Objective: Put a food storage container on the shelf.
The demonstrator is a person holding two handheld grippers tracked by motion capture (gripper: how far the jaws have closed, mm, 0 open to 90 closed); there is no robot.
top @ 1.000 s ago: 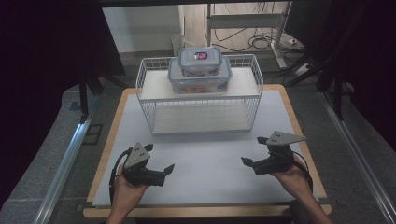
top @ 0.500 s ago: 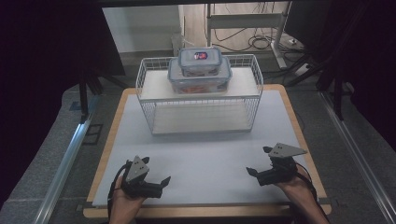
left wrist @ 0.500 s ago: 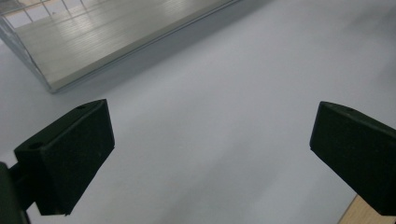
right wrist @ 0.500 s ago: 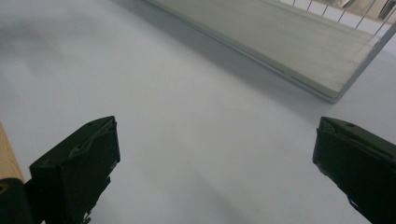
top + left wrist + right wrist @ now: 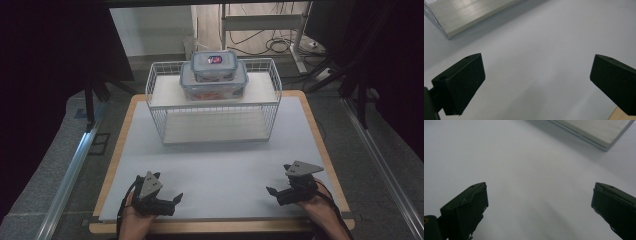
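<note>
- We held the left hand-held gripper (image 5: 167, 201) low at the near left corner of the desk (image 5: 215, 165), our forearm coming in from the bottom edge, jaws pointing right and slightly toward the far side.
- In its own view the left hand-held gripper (image 5: 536, 82) was released: two black, matte, blocky jaws stood wide apart over bare white surface, with nothing between them.
- We held the right hand-held gripper (image 5: 275, 192) at the near right corner, its jaws pointing left, the grey three-cornered plate on top tilted (a cable trailed back along the wrist).
- The right hand-held gripper (image 5: 539, 205) was likewise released, its dark jaws spread wide over the plain white top and gripping nothing.
- The desk had a smooth, pale grey-white top with a light wooden rim.
- A white wire basket (image 5: 160, 107) stood at the far middle of the desk, well apart from both grippers, with a flat pale board as an upper shelf and another at its floor.
- On the upper shelf sat a large clear plastic container (image 5: 200, 90) with a clip-on lid, and a smaller clear container (image 5: 214, 67) was stacked on top of it.
- The smaller lid bore a red and blue label, too small for us to read.
</note>
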